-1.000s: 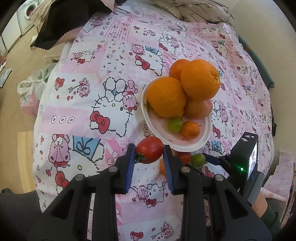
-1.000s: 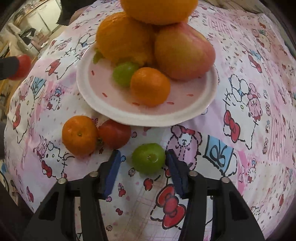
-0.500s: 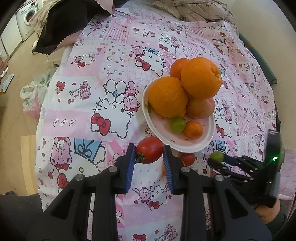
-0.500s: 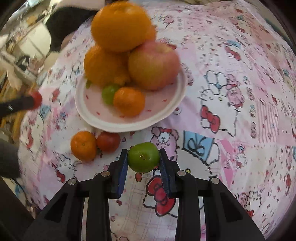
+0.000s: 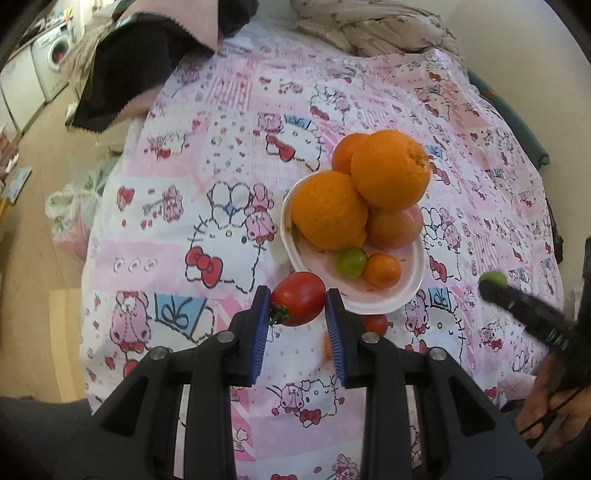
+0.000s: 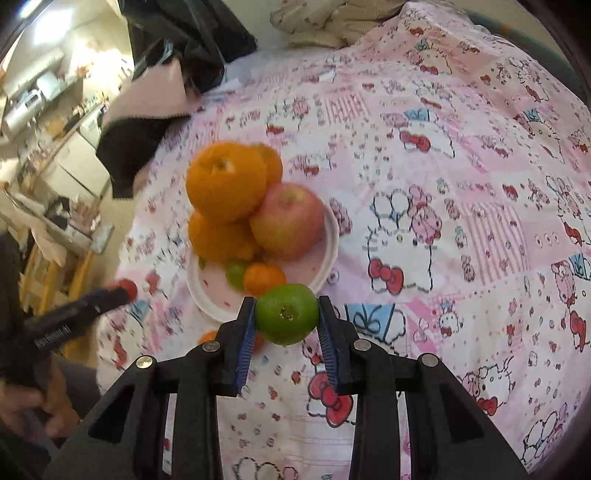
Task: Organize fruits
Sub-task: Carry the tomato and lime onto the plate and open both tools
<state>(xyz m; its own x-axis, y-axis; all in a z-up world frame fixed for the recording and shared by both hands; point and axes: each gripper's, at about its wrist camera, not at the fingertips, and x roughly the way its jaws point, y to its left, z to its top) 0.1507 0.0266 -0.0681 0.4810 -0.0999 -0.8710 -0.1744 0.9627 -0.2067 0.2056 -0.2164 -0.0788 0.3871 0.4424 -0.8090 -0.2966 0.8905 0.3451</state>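
Fruit piled on the white plate point(image 5: 406, 299): oranges point(image 5: 389, 170), apple point(image 6: 288, 221). Left gripper point(image 5: 297, 317) clamps a red tomato point(image 5: 297, 299); right gripper point(image 6: 286, 321) clamps a green fruit point(image 6: 286, 317), both above the pink cloth point(image 6: 461, 184). Dark clothing point(image 6: 184, 33) heaped behind.

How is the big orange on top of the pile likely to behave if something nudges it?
The top orange is round and perched on other fruit, so it would probably roll off. The white plate looks shallow and would hardly stop it. It seems heavy enough to shift the apple below.
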